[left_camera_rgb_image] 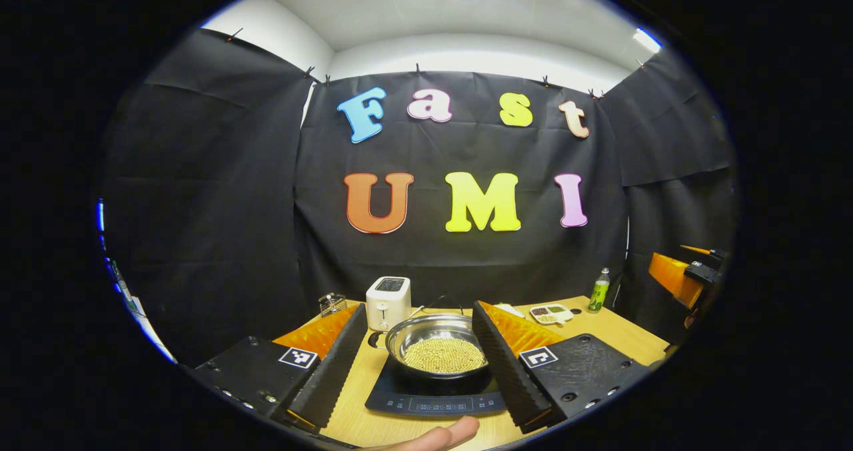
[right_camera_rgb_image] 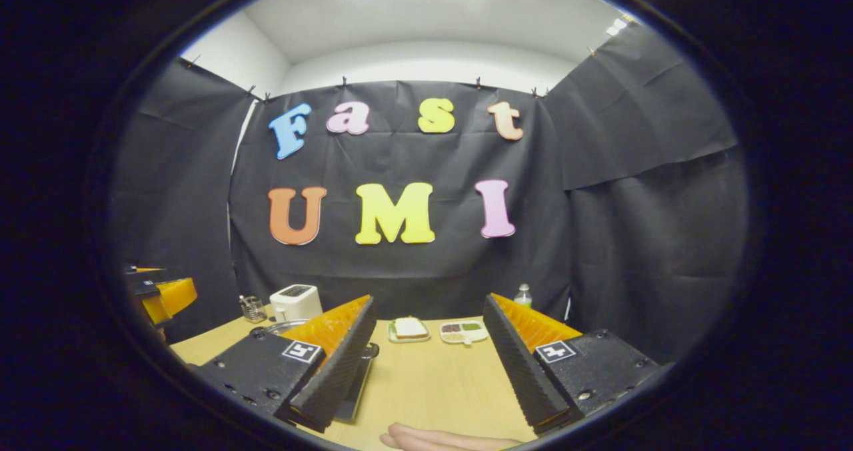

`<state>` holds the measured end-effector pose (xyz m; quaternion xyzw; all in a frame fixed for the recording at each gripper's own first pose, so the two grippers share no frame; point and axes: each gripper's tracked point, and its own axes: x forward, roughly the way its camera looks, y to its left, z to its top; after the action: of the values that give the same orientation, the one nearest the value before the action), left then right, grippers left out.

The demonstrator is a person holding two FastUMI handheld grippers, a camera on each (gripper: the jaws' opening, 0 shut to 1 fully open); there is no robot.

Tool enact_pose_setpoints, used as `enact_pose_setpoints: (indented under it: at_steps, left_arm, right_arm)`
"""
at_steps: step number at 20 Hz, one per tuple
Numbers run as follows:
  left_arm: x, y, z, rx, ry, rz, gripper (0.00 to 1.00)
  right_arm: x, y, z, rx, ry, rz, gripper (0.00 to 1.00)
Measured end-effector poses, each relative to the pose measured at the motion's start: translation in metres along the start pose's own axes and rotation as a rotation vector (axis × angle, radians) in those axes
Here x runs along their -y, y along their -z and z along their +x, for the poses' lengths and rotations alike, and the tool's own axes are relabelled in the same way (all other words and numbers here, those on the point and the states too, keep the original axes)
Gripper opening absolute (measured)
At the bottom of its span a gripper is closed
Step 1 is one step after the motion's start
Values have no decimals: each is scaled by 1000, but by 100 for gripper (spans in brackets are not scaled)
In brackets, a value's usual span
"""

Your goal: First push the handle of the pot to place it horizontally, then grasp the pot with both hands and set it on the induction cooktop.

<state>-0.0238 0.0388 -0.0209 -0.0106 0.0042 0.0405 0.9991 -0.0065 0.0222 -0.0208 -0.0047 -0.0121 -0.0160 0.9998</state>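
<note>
Your left tool (left_camera_rgb_image: pixel 420 361) hangs over the light wooden desk (left_camera_rgb_image: pixel 620 331) with its fingers (left_camera_rgb_image: pixel 333 364) spread wide apart, clamping nothing. Between them, farther off, you see the round stainless-steel pot (left_camera_rgb_image: pixel 436 344) filled with small yellowish grains; it sits on the flat black induction cooktop (left_camera_rgb_image: pixel 433 401), and a loop handle juts from its left side. Just behind the pot's left edge stands a white toaster (left_camera_rgb_image: pixel 388 301). To the right lie a small white tray of sorted foods (left_camera_rgb_image: pixel 551 314) and a green bottle (left_camera_rgb_image: pixel 599 291).

Your right tool (right_camera_rgb_image: pixel 426 361) also has its fingers (right_camera_rgb_image: pixel 340 364) well apart, gripping nothing, above bare desk. Its left finger hides most of the pot (right_camera_rgb_image: pixel 283 326) and cooktop at the left. Beyond the gap sit a white dish holding a sandwich (right_camera_rgb_image: pixel 408 329) and the sorted-food tray.
</note>
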Motion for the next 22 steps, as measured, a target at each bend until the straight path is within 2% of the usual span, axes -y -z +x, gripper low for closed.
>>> enact_pose_setpoints:
  at_steps: [3, 8, 10, 12, 16, 22]
  left_arm:
    - [3, -14, -16, 25, -3, 6, 94]
    - [8, -35, -51, 96, 0, 19, 94]
    - [13, -34, -64, 116, 18, 16, 94]
    - [12, -32, -72, 127, 22, 20, 94]
    - [10, -25, -73, 114, 23, 37, 94]
    - [-2, -14, -66, 72, -2, 5, 94]
  right_arm:
    - [12, -15, -20, 12, 17, -4, 100]
    - [12, -19, -42, 29, -14, 15, 100]
    - [7, -30, -44, 89, -37, 45, 100]
    - [10, -30, -48, 121, -23, 51, 100]
    - [-3, -22, -55, 92, -33, 8, 100]
    - [-8, -28, -63, 117, -21, -23, 100]
